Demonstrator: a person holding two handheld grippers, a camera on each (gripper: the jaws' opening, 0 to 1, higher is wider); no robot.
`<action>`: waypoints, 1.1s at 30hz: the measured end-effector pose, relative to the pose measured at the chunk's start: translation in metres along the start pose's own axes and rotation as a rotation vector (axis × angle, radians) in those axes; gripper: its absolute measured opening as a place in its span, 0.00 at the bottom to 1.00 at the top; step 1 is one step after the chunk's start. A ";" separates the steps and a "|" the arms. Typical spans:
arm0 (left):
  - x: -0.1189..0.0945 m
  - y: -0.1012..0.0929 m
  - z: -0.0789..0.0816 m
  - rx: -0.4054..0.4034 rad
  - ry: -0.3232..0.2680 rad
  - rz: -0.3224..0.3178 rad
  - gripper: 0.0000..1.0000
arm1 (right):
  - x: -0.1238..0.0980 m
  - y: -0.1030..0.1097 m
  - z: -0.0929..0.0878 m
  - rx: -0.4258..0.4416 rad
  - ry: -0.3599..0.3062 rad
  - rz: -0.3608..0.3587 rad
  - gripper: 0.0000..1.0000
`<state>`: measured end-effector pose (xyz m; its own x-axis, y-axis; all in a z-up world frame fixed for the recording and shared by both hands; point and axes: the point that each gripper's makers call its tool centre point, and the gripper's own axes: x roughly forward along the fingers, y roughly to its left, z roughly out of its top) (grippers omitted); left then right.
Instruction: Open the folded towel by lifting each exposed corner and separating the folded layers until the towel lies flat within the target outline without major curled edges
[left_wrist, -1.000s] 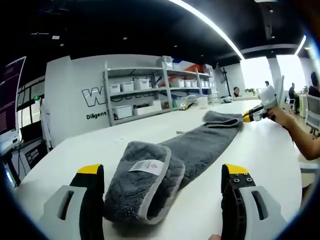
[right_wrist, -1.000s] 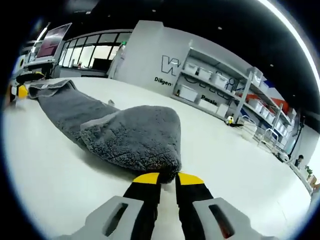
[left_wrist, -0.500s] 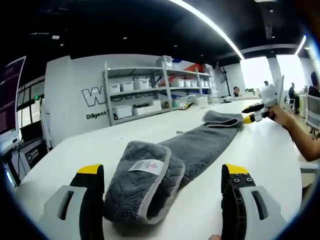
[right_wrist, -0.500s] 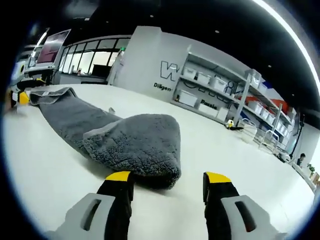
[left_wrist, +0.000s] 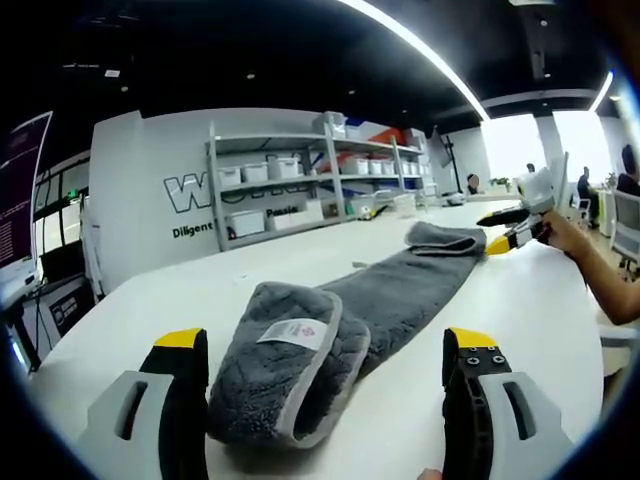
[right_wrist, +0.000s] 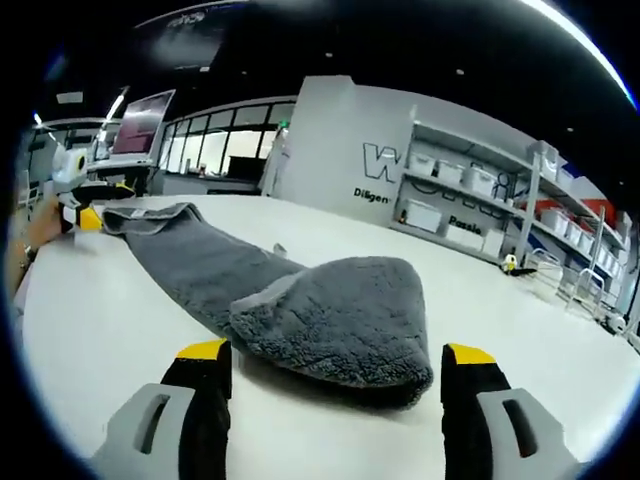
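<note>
A long grey towel (left_wrist: 390, 290) lies stretched across the white table (left_wrist: 540, 300), with both ends folded over. The near folded end carries a white label (left_wrist: 290, 332) and sits between the jaws of my left gripper (left_wrist: 325, 345), which is open and apart from the cloth. At the far end, my right gripper (left_wrist: 496, 231) is open in a person's hand. In the right gripper view, the right gripper (right_wrist: 337, 352) is open, its jaws flanking the rounded fold of the towel (right_wrist: 340, 315) without touching it. The left gripper (right_wrist: 82, 210) rests at the towel's other end.
Metal shelving (left_wrist: 290, 180) with white bins stands against a lettered wall behind the table. A monitor (right_wrist: 140, 125) stands beyond the table's far left corner. People sit in the distance (left_wrist: 590, 185). Bare table top (right_wrist: 110, 300) lies on both sides of the towel.
My right gripper went from shut on the edge of the towel's fold to wide open, letting the fold rest on the table, and the view has shifted. The left gripper has not moved.
</note>
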<state>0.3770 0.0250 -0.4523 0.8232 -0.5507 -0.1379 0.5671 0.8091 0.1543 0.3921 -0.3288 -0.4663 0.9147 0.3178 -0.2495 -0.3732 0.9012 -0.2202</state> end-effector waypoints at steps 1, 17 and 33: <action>0.000 0.000 0.000 0.000 -0.001 0.000 0.96 | 0.000 0.003 0.002 0.000 -0.011 0.011 0.89; 0.001 0.009 0.002 -0.012 -0.005 0.017 0.98 | 0.006 0.033 0.024 0.026 -0.117 0.156 0.99; 0.003 0.010 0.003 -0.010 -0.004 0.016 0.99 | 0.017 0.020 0.030 0.049 -0.132 0.166 0.99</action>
<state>0.3856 0.0308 -0.4479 0.8323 -0.5384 -0.1318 0.5535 0.8198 0.1468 0.4045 -0.2972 -0.4467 0.8550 0.4956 -0.1526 -0.5151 0.8457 -0.1396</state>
